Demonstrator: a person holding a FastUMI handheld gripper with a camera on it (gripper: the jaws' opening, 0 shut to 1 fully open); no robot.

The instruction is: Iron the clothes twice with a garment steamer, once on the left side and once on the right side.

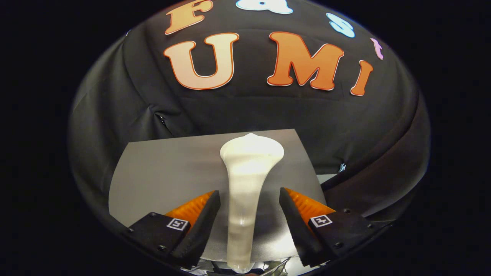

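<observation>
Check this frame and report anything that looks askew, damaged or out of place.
Nothing stands out. The white garment steamer stands upright between the gripper fingers, its wider head ahead of them over the grey cloth. The fingers sit apart from the handle on both sides, gripper open. The cloth lies flat, with no visible wrinkles or spills.

garment steamer (245, 184) upright on grey board (161, 172), between spread fingers (203, 218) of hand-held gripper (249, 209), untouched

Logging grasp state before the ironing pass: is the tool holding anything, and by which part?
Nothing is held. The tool is open, its fingers straddling the white steamer's handle with gaps on both sides.
</observation>
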